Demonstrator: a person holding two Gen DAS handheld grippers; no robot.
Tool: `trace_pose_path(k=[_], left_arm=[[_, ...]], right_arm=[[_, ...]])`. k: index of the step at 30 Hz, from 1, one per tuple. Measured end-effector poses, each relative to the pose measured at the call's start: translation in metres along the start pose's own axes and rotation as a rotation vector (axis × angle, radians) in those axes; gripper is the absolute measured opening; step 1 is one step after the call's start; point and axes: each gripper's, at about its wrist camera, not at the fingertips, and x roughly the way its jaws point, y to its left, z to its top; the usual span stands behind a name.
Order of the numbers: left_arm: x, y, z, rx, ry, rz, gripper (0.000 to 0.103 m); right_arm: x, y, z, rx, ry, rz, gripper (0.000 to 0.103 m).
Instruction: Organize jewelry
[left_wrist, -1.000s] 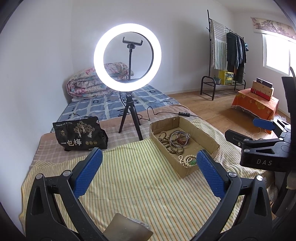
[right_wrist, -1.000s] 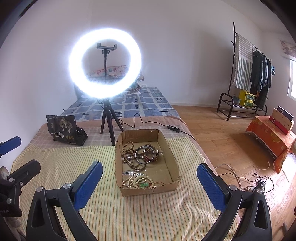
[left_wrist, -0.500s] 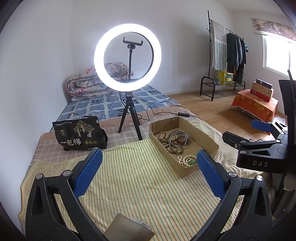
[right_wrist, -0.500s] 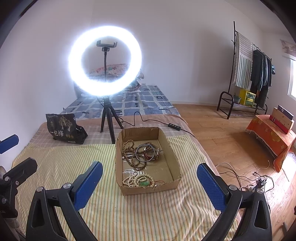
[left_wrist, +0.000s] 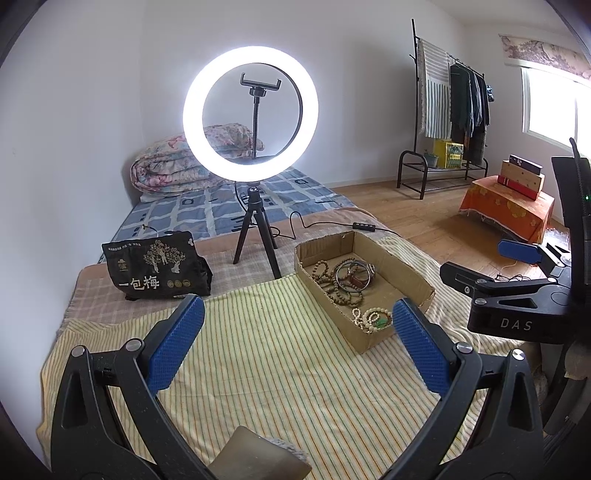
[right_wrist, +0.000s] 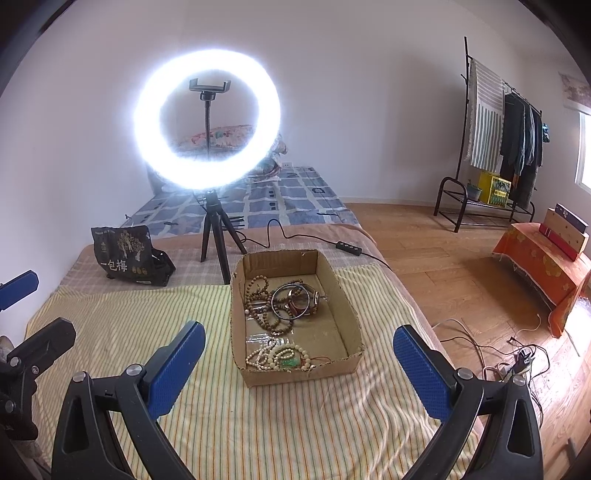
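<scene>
A shallow cardboard box (right_wrist: 340, 291) (left_wrist: 399, 266) lies on the striped cloth. It holds brown bead strings (right_wrist: 264, 308) (left_wrist: 325, 271), metal bangles (right_wrist: 291, 301) (left_wrist: 354, 273) and pale bead bracelets (right_wrist: 275, 356) (left_wrist: 371, 317). My right gripper (right_wrist: 299, 363) hovers open just short of the box's near wall, nothing between its blue pads (right_wrist: 175, 363). My left gripper (left_wrist: 297, 339) is open too, over the cloth to the box's left. The right gripper (left_wrist: 517, 280) also shows at the right edge of the left wrist view.
A lit ring light on a black tripod (right_wrist: 216, 236) (left_wrist: 256, 236) stands behind the box, its cable (right_wrist: 347, 247) trailing right. A black printed bag (right_wrist: 127, 256) (left_wrist: 155, 269) sits at the back left. The bed edge drops to a wooden floor (right_wrist: 443, 266) with loose cables.
My right gripper has edged forward and a little left toward the box, which now looks larger in its view. The left gripper has barely moved.
</scene>
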Motion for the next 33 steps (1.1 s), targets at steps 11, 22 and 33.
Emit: trace_pose_path(k=[11,22,33], left_arm=[[-0.0002,-0.0009,0.0001,0.001,0.000,0.001,0.103],[0.0023,-0.0068,-0.0034,-0.007,0.022,-0.002,0.103],[0.0060,-0.0027,-0.0030,-0.002,0.021,-0.007,0.103]], right_arm=[[0.0020,0.0016,-0.0014,-0.007,0.011,0.008,0.103],[0.0039,0.0010,-0.0018,-0.003,0.022,0.013,0.103],[0.0099,0.0046,-0.0052,-0.015,0.040,0.011,0.103]])
